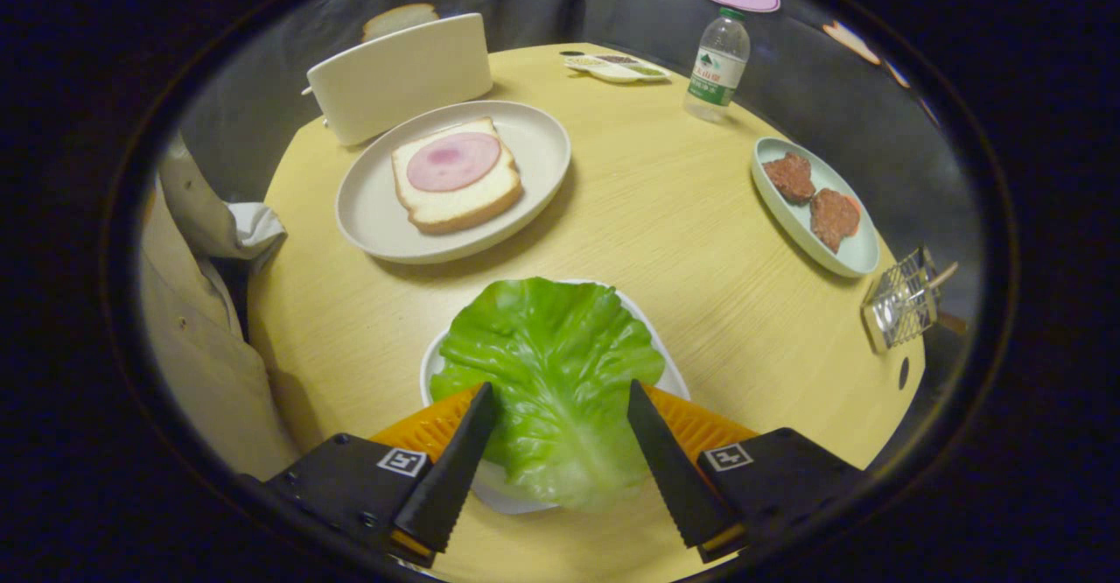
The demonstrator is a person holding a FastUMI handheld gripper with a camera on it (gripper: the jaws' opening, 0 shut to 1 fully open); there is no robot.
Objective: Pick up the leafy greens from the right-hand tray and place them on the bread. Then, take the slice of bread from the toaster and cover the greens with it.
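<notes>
Camera on the gripper (560, 399), looking forward and down, near table (682, 215)

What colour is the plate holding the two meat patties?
Pale blue-green plate, clear in the gripper view; the gripper is open around the lettuce.

Bright green lettuce leaf (551, 373) on a white tray (674, 377); pink ham slice (453, 161) on pale bread (455, 182) (golden crust); brown patties (814, 196) on a light-blue dish (853, 255); yellow wood-grain table (665, 215).
</notes>
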